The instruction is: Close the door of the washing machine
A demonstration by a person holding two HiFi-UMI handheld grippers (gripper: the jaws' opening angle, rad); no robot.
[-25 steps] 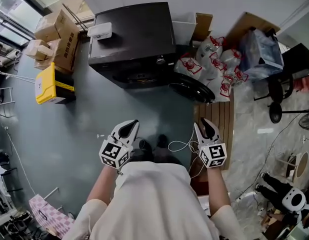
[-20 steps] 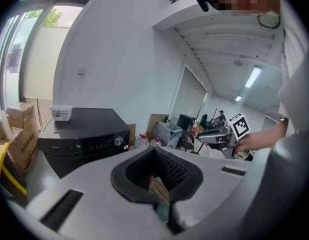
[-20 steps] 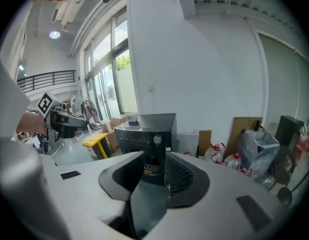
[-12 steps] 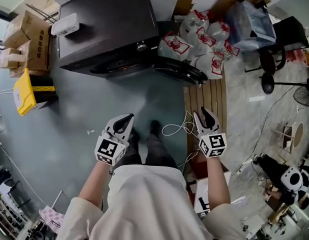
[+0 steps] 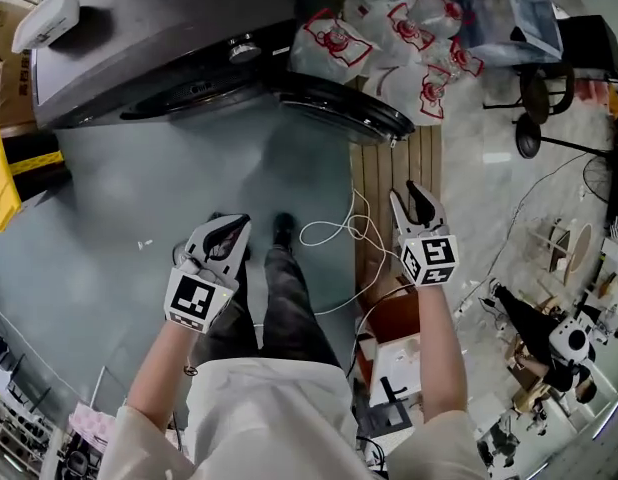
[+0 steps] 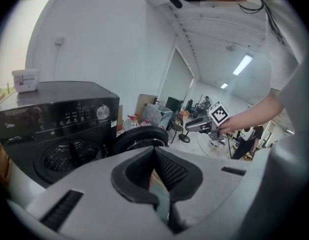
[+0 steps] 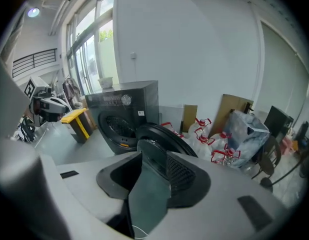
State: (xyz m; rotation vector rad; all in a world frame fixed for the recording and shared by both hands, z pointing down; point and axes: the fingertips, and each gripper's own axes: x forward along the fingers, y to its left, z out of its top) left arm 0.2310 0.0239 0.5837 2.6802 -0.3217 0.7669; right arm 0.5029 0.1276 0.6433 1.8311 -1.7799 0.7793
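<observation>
In front of the person's legs, the right gripper [image 5: 413,192] has its jaws parted and opening, with nothing between them; past their tips, in the right gripper view, lies the round door [image 7: 159,133]. The left gripper [image 5: 232,226] has its jaws drawn together at the tips and holds nothing. Both grippers hang in the air, well apart from the machine. The left one is over the grey floor [image 5: 139,198], and the right one is over a slatted wooden board [image 5: 389,173]. A white cable [image 5: 334,232] loops on the floor between them. Farther out, the door stands swung wide open at the right of the black washing machine [image 5: 159,38], leaving the drum opening [image 6: 69,159] uncovered. A white box [image 5: 44,18] lies on the machine's top. Bags with red print [image 5: 389,28] are piled just beside the door.
</observation>
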